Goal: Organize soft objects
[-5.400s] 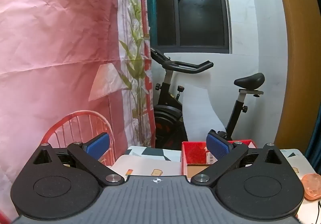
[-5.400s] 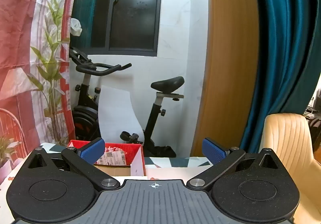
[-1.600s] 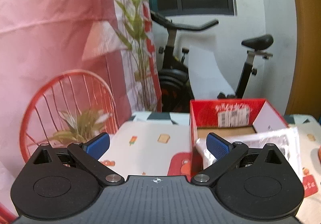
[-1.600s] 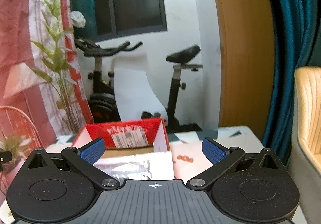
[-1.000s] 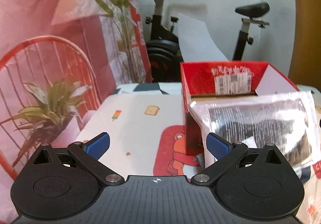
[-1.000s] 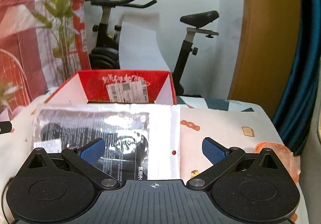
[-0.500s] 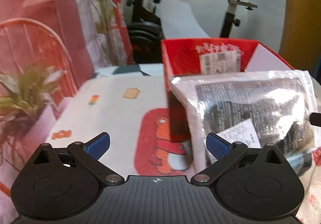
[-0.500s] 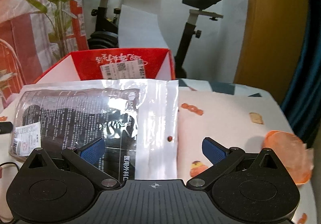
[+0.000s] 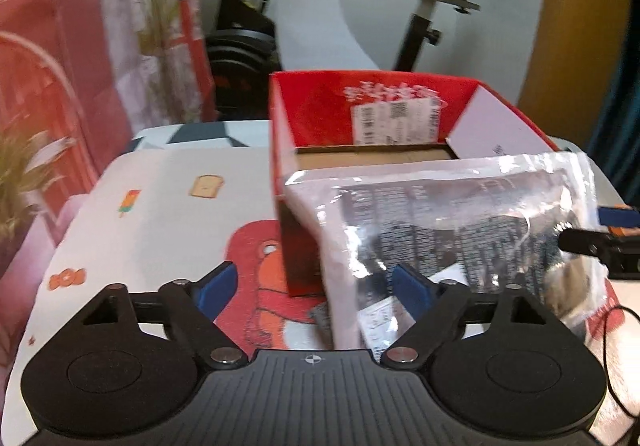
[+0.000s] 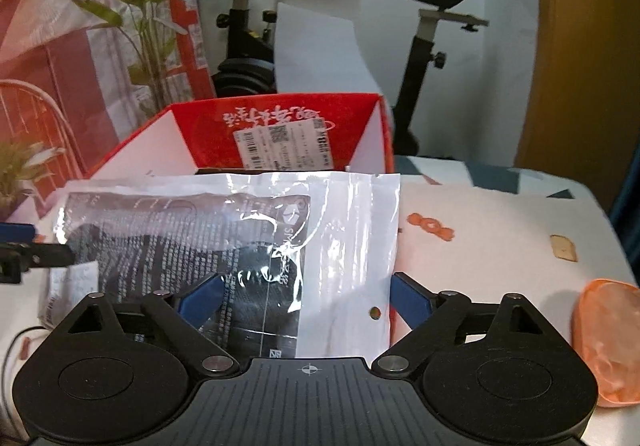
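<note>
A clear plastic bag (image 9: 460,230) with dark soft contents and printed text leans on the front of an open red cardboard box (image 9: 360,114). My left gripper (image 9: 312,288) is at the bag's left end. Its jaws are closing, the bag's lower left corner lies between them, and the pads are not pressing on it. My right gripper (image 10: 303,298) is at the right end of the bag (image 10: 240,230). Its jaws are closing too, with the bag's white margin between them, untouched. Each gripper's tip shows at the edge of the other view.
The box (image 10: 280,126) stands on a table with a cartoon-print cloth (image 9: 160,206). An orange translucent pouch (image 10: 608,338) lies at the right. A thin black cable (image 9: 616,330) runs near the bag. An exercise bike (image 10: 248,46), a plant and a red wire chair stand behind.
Both grippers have come down and forward onto the bag, which now fills the lower view. Both pairs of blue pads stand a little closer together than half a second ago.
</note>
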`<action>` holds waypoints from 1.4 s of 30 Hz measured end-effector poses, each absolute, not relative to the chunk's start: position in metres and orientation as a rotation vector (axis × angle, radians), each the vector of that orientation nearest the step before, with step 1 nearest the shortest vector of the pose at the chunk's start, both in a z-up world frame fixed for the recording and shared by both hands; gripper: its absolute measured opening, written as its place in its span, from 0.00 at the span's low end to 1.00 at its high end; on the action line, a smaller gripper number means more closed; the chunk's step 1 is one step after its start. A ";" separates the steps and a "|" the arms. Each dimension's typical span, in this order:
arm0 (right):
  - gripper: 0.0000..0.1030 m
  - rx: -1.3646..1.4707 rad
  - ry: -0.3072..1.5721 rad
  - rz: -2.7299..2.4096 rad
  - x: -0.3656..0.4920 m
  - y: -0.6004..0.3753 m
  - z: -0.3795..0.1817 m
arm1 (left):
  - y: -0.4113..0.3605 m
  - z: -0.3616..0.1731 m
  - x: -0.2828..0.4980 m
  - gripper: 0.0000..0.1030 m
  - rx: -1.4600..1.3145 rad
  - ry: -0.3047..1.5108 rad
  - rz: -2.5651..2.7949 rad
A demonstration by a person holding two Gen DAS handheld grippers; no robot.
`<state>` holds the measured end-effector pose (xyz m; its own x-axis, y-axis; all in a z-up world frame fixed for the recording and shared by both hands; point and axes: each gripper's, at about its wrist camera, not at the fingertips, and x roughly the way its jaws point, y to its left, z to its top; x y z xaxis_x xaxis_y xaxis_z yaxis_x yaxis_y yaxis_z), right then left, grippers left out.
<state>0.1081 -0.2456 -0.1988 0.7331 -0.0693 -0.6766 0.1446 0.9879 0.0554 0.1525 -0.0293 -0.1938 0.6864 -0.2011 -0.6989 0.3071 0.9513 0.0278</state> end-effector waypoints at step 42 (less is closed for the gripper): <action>0.62 0.056 0.933 0.164 0.148 -0.234 -0.190 | -0.028 -0.217 0.198 0.70 0.094 0.930 -0.598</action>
